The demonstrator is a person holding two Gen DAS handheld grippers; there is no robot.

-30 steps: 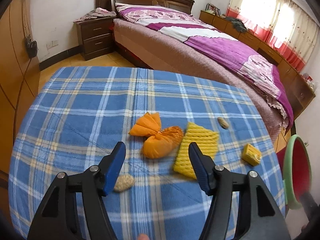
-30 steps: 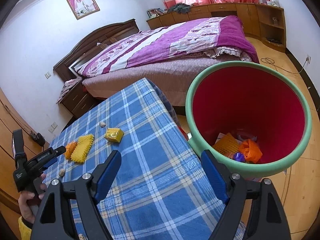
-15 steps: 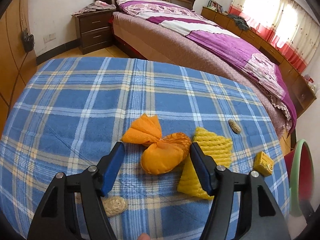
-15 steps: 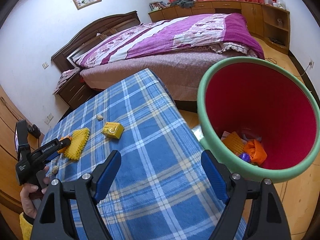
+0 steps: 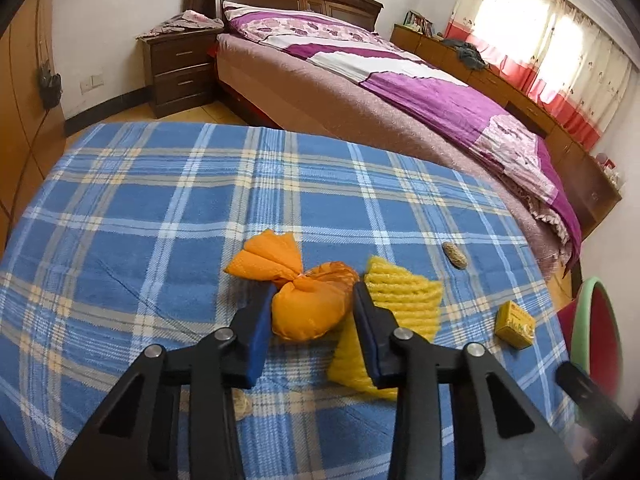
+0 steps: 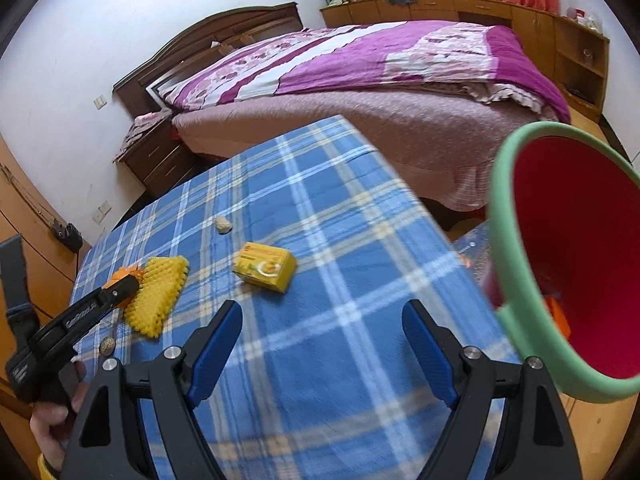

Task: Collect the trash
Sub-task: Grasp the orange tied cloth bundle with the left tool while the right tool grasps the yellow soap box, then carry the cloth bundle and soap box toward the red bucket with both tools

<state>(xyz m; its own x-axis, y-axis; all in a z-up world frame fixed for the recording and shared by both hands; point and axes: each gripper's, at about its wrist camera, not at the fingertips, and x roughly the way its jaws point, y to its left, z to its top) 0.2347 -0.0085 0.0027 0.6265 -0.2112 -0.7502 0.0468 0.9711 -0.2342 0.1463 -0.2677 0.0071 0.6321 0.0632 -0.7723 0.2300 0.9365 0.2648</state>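
An orange knotted bag (image 5: 304,304) lies on the blue plaid tablecloth (image 5: 160,208). My left gripper (image 5: 314,308) has closed its blue pads against both sides of the bag. A yellow foam net (image 5: 400,300) lies right of it, partly under my right finger. A peanut (image 5: 454,255) and a small yellow box (image 5: 514,324) lie further right. My right gripper (image 6: 322,340) is open and empty above the table, near the yellow box (image 6: 266,266). The foam net (image 6: 158,294) and the left gripper (image 6: 120,292) show at left.
A red bin with a green rim (image 6: 560,272) stands off the table's right edge, with orange trash inside. Another peanut (image 6: 107,345) lies near the left gripper. A bed (image 5: 400,92) and nightstand (image 5: 180,68) stand beyond the table.
My left gripper moved forward and down and closed its jaws around the orange bag. My right gripper swung left from the bin toward the table, still open.
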